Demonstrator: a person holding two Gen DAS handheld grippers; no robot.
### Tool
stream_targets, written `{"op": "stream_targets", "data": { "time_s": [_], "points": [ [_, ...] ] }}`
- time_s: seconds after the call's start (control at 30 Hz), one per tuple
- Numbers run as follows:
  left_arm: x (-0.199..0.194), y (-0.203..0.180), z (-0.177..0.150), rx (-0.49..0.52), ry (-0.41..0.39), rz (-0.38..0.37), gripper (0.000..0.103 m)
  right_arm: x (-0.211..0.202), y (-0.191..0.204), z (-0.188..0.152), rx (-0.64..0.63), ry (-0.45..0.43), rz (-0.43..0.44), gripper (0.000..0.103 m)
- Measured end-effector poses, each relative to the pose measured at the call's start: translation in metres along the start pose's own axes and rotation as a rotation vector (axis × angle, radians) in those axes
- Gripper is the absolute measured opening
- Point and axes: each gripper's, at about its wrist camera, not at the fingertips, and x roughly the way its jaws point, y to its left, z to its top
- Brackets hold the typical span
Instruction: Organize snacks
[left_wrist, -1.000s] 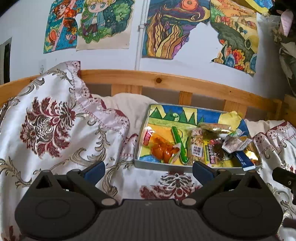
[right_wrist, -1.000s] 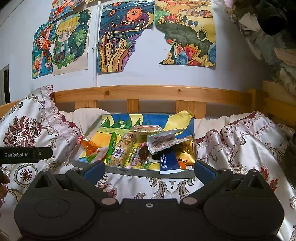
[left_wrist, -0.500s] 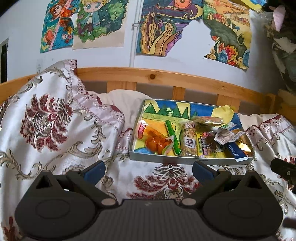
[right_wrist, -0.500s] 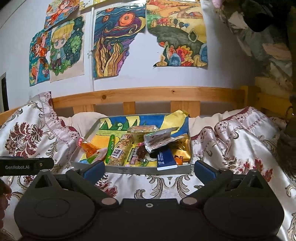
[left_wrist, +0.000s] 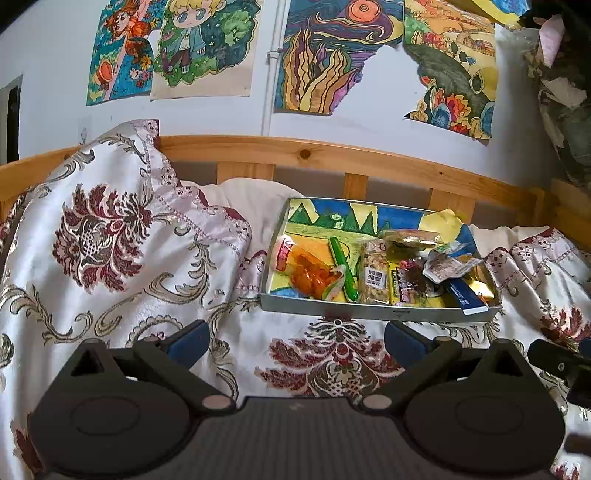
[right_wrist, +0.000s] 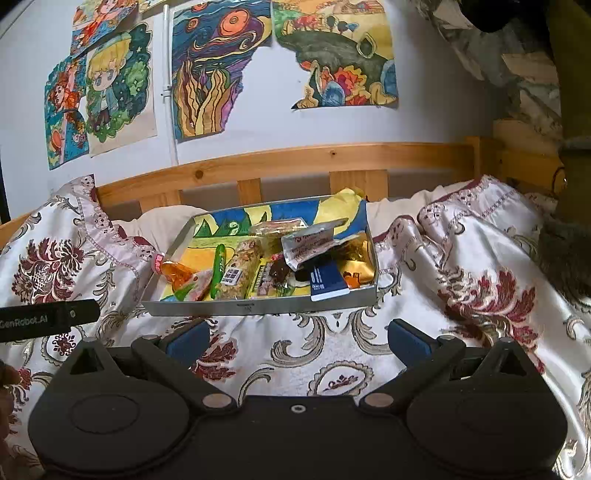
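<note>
A shallow grey tray (left_wrist: 369, 312) (right_wrist: 258, 307) with a painted lining rests on the flowered bedspread and holds several snack packets. Among them are an orange bag (left_wrist: 308, 273) (right_wrist: 179, 273), a green stick (left_wrist: 343, 267) (right_wrist: 218, 267), a cereal bar (left_wrist: 375, 273) (right_wrist: 238, 269), a blue pack (left_wrist: 465, 295) (right_wrist: 327, 280) and a silver pouch (right_wrist: 310, 245). My left gripper (left_wrist: 297, 338) hangs open short of the tray's front wall, nothing between its fingers. My right gripper (right_wrist: 297, 336) is likewise open and empty, just before the tray.
A wooden bed rail (left_wrist: 332, 155) (right_wrist: 295, 162) runs behind the tray, with drawings on the wall above. A raised fold of bedspread (left_wrist: 110, 221) lies to the tray's left. The other gripper's black body (right_wrist: 48, 319) shows at the left edge of the right wrist view.
Both grippers have drawn back and lifted slightly, so the tray sits a little farther away and higher in both views. Nothing in the tray has moved.
</note>
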Motion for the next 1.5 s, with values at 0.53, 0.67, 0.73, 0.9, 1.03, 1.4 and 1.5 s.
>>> {"op": "stream_targets", "data": {
  "time_s": [0.53,0.67,0.73,0.9,1.03,1.4,1.5],
  "points": [
    [0.003,0.002,-0.013,-0.005,0.027,0.039,0.102,0.007,0.001,-0.010,-0.020,0.022,0.003,0.102],
    [0.004,0.002,-0.015,-0.007,0.034,0.040,0.102,0.008,0.002,-0.011,-0.021,0.027,0.007,0.102],
    [0.004,0.003,-0.015,-0.007,0.034,0.040,0.102,0.008,0.002,-0.011,-0.020,0.028,0.007,0.102],
    [0.004,0.003,-0.015,-0.007,0.034,0.039,0.102,0.008,0.001,-0.011,-0.020,0.028,0.007,0.102],
    [0.004,0.002,-0.015,-0.008,0.036,0.039,0.102,0.009,0.001,-0.010,-0.022,0.030,0.008,0.102],
    [0.003,0.002,-0.015,-0.012,0.041,0.043,0.102,0.011,0.001,-0.012,-0.019,0.041,0.010,0.102],
    [0.003,0.003,-0.016,-0.012,0.043,0.043,0.102,0.011,0.001,-0.012,-0.018,0.043,0.010,0.102]
  ]
}}
